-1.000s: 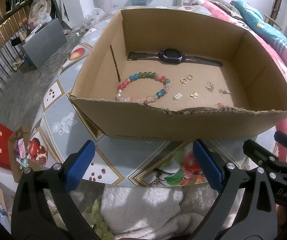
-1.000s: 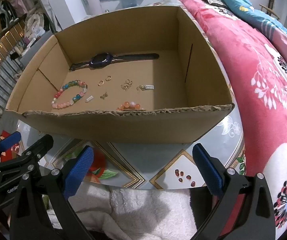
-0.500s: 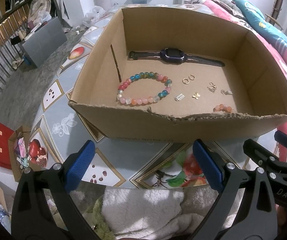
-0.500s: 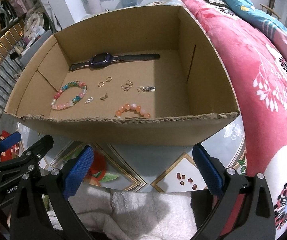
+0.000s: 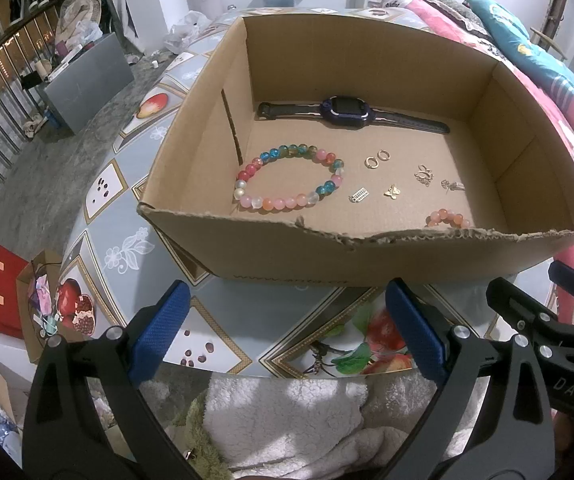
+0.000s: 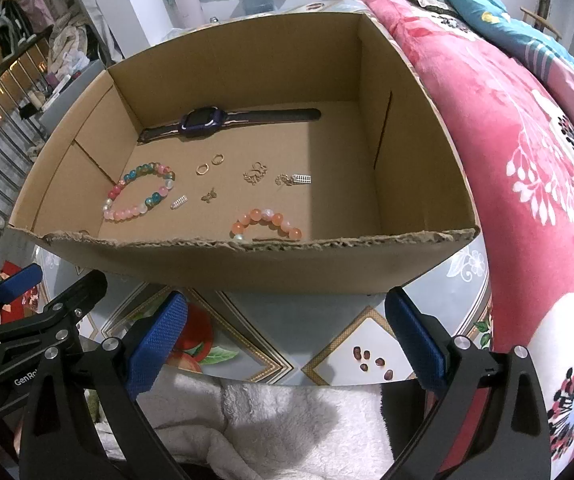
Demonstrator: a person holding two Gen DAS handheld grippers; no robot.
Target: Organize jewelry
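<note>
An open cardboard box [image 5: 271, 256] [image 6: 247, 268] stands on a patterned table. Inside lie a dark smartwatch [image 5: 345, 110] [image 6: 203, 120], a multicoloured bead bracelet [image 5: 287, 182] [image 6: 139, 192], an orange bead bracelet [image 5: 447, 218] [image 6: 267, 222], two gold hoop earrings [image 5: 378, 159] [image 6: 210, 164], a butterfly charm [image 5: 391, 192] [image 6: 209, 196] and other small charms. My left gripper [image 5: 287, 332] and my right gripper [image 6: 283, 336] are both open and empty, held side by side in front of the box's near wall.
A pink floral quilt [image 6: 527, 160] lies right of the box. A white fleece cloth [image 5: 287, 420] sits below the grippers. The table [image 5: 99, 208] edge curves on the left, with a grey floor, a grey box [image 5: 87, 80] and red bags [image 5: 3, 296] beyond.
Both grippers have risen and tilted, so more of the box floor shows, including the orange bracelet. Nothing in the box has moved.
</note>
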